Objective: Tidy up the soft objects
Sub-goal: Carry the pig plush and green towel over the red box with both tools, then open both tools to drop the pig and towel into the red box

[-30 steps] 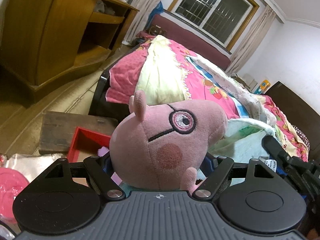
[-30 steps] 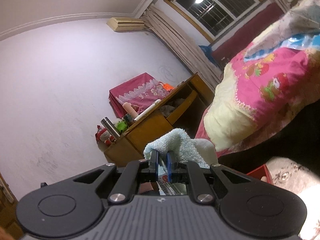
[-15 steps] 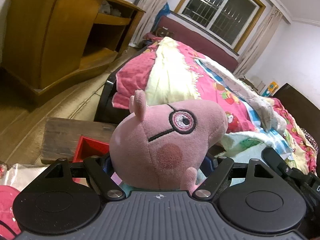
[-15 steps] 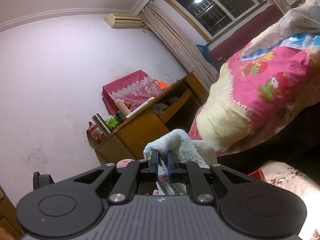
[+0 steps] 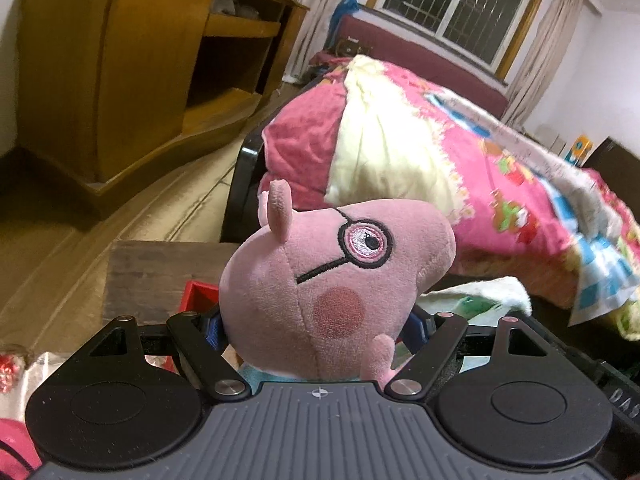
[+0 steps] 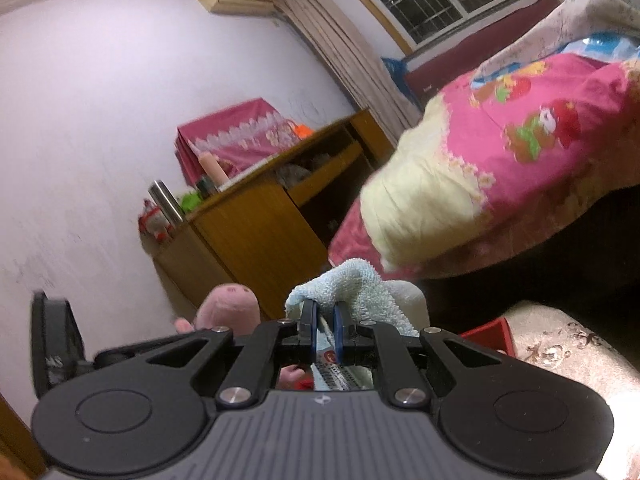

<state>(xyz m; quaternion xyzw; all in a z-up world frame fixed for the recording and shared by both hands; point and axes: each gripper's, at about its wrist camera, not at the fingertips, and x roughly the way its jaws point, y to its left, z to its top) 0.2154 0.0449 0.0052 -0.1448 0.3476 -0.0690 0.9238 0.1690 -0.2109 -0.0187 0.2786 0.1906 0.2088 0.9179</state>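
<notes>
My left gripper (image 5: 316,324) is shut on a pink pig plush with embroidered glasses (image 5: 332,280), held upright above a red box (image 5: 196,300). The plush's snout also shows at the left in the right wrist view (image 6: 230,306). My right gripper (image 6: 324,320) is shut on a light blue towel (image 6: 352,284), which drapes over the fingertips; a printed label hangs below between the fingers. The left gripper's body (image 6: 56,344) shows at the left edge of the right wrist view.
A bed with a pink and yellow quilt (image 5: 420,148) fills the right. A wooden cabinet with open shelves (image 5: 140,68) stands at the left. A low wooden board (image 5: 160,276) lies under the red box. A patterned cushion (image 6: 568,360) is at lower right.
Both grippers have drifted while keeping their loads. The pig plush and left gripper have come into the right wrist view at the left. The cabinet looks nearer in both views.
</notes>
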